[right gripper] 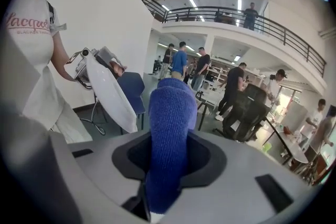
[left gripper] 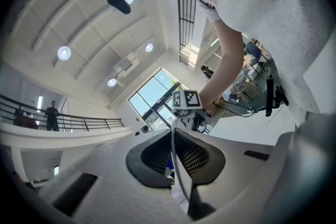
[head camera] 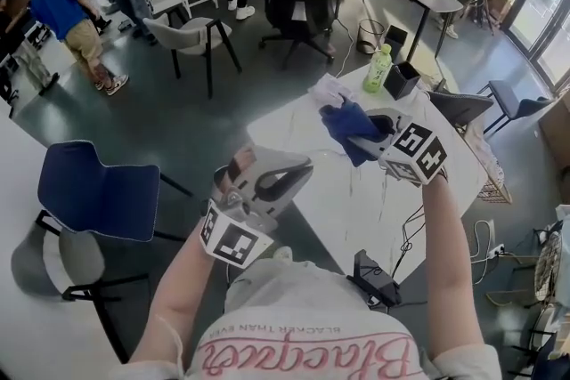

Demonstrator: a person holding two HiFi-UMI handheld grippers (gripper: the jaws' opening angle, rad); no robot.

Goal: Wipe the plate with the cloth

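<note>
The white plate is held up on edge in the air, and my left gripper is shut on its rim. From the left gripper view only its thin rim shows, running between the two jaws. The blue cloth is bunched in my right gripper, which is shut on it over the white table. In the right gripper view the cloth stands up out of the jaws and hides the gap between them. Cloth and plate are apart, the plate to the cloth's left.
On the table's far end stand a green bottle, a black box and a crumpled white sheet. A black device sits at the near edge. A blue chair is at my left. Several people stand farther back.
</note>
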